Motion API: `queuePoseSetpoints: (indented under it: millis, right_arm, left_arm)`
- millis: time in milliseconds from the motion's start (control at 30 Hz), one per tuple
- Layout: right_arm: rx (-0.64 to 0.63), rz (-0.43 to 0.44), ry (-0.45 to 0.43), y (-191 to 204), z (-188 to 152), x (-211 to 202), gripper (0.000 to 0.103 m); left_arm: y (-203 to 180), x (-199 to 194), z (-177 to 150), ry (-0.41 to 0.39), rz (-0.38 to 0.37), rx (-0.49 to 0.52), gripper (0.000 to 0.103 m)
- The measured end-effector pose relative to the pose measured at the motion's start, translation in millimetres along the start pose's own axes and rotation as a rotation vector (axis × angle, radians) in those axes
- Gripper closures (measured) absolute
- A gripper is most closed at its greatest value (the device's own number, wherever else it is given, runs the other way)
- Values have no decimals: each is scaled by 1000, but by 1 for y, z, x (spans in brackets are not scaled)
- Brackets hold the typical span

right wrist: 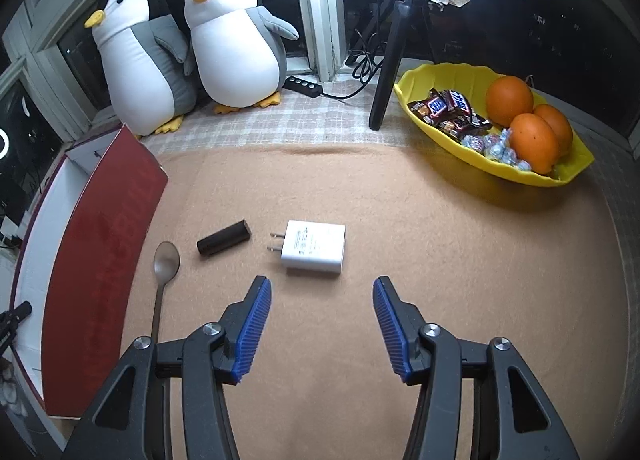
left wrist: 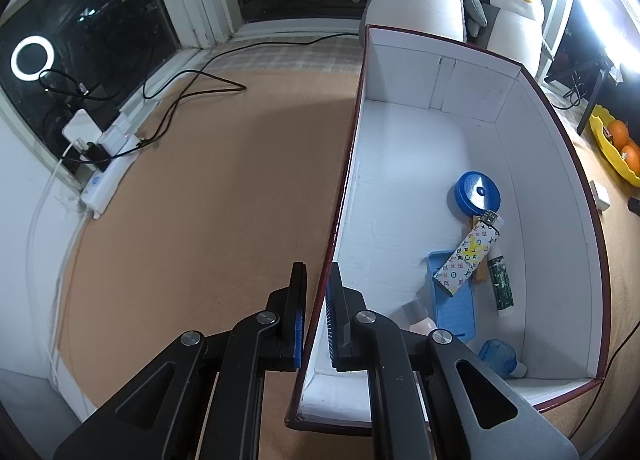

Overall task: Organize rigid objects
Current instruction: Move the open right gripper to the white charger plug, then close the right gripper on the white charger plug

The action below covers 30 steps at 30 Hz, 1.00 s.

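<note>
The left gripper (left wrist: 316, 300) is pinched on the near wall of the box (left wrist: 344, 188), one finger outside and one inside, most likely to keep the box steady while things are dropped in. Inside the box a blue round tin (left wrist: 478, 193), a patterned lighter (left wrist: 468, 254), a blue tray (left wrist: 456, 308) and a dark green tube (left wrist: 500, 280) are already gathered toward the right wall. A blue item in the near right corner of the box is too hidden to name.

The right gripper (right wrist: 322, 324) is spread wide with nothing between its fingers, aimed down at the cloth to the right of the box. Three loose things are left there, all outside the box: a white charger (right wrist: 314, 248) directly ahead of the open fingers and farthest from the box, a dark stick (right wrist: 224, 238) between the charger and the box, and a spoon (right wrist: 165, 280) just beside the red outer side of the box (right wrist: 100, 260).

The charger is judged the next pick, since the fingers are lined up with it; the opening looks roughly matched to its width. The task is partly done. The yellow bowl (right wrist: 440, 76), well apart from the box, appears to be no part of the sorting.
</note>
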State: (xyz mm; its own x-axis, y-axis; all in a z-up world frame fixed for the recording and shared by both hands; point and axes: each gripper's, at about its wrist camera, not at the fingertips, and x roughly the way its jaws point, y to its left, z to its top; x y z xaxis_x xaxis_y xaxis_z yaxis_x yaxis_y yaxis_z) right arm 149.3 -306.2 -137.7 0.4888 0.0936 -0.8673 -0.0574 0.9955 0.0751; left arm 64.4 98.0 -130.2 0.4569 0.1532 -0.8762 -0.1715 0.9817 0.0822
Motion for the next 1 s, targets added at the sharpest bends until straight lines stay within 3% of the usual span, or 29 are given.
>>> queuePoseSetpoints:
  millis: [67, 667, 1000]
  right_arm:
    - [-5, 8, 8, 2, 6, 7, 39]
    - [-21, -41, 143, 4, 37, 78, 39]
    - [-35, -25, 172, 7, 43, 85, 57]
  left_arm:
    - [-1, 0, 0, 0, 5, 4, 95]
    - [-4, 0, 1, 7, 20, -2, 94]
    - [-4, 0, 1, 6, 18, -4, 94]
